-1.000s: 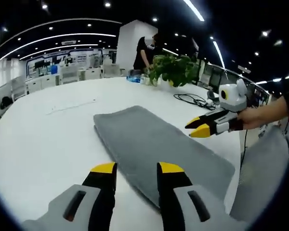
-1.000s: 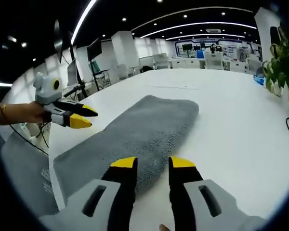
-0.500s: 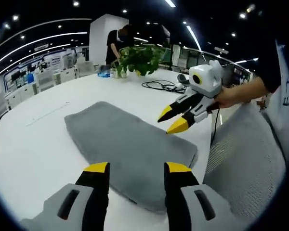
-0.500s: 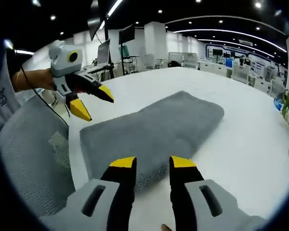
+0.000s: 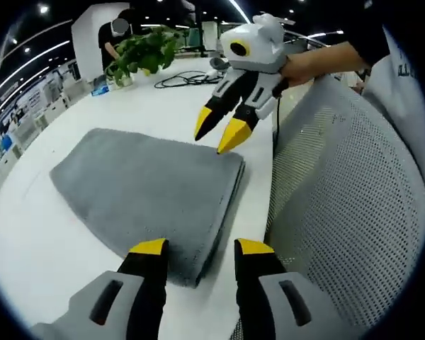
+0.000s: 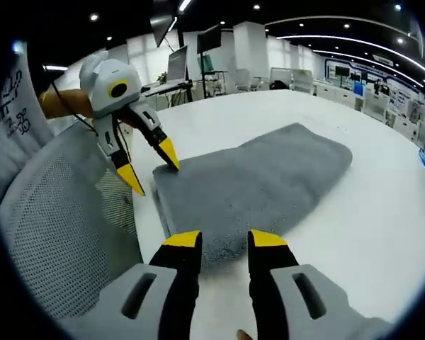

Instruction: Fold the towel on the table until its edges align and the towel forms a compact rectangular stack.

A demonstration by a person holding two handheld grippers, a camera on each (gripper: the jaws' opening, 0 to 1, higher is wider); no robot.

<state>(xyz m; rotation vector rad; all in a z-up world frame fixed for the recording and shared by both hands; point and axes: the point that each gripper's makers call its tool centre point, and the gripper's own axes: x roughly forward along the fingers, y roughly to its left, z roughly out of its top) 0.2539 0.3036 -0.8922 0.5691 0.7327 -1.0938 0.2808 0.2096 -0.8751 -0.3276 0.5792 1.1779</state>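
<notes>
Left claw (image 5: 193,246) is spread with nothing between the tips, hanging over the near corner of the grey towel (image 5: 145,191); right claw (image 6: 224,239) is likewise spread and empty, over the other near corner of that towel (image 6: 258,185), which lies flat and folded on the white worktop (image 6: 382,227) by the near edge. Left gripper view adds a potted plant (image 5: 143,51), a black cable (image 5: 180,78) and a person standing behind; right gripper view adds rows of desks and monitors (image 6: 177,64). Mesh chair back (image 5: 347,205) sits just beside the worktop; shirt print is too cropped to read.

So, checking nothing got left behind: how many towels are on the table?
1: a grey plush towel lying folded on the round white table, at the edge beside the mesh chair. Both grippers' fingers point at its near end.
</notes>
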